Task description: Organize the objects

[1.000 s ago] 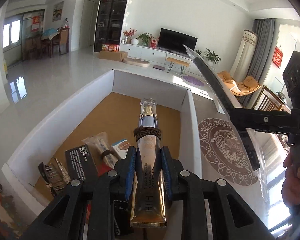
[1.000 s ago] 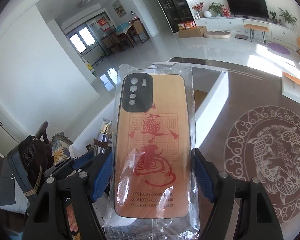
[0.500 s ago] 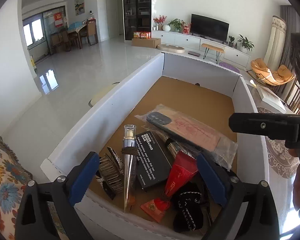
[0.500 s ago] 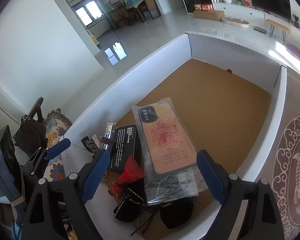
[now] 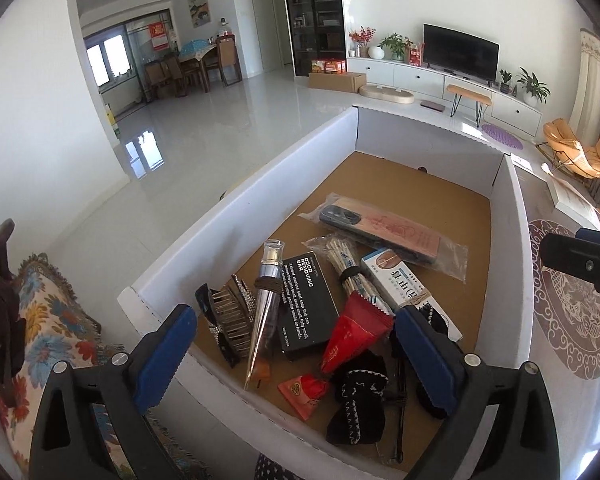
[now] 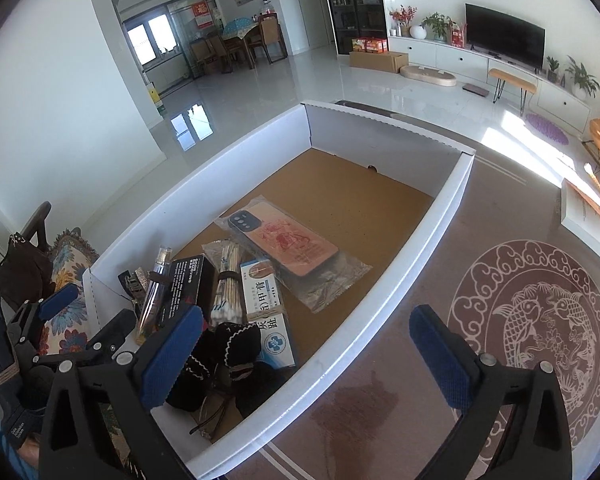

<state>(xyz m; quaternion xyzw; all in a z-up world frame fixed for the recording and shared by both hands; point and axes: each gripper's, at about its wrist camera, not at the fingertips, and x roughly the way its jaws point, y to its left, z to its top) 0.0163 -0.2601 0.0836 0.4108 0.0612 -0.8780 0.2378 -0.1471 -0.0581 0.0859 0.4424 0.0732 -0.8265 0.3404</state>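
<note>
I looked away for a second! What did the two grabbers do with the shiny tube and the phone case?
Both let go. The left gripper opened and dropped the gold-and-silver cosmetic tube into the white cardboard box, beside the black soap box. The right gripper, jaws just opened, released the bagged orange phone case, now flat on the box floor. Other items in the box stayed put.

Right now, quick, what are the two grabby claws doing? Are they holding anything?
Left gripper: open, holding nothing, above the box.
Right gripper: open, jaws just opened, holding nothing.
</note>
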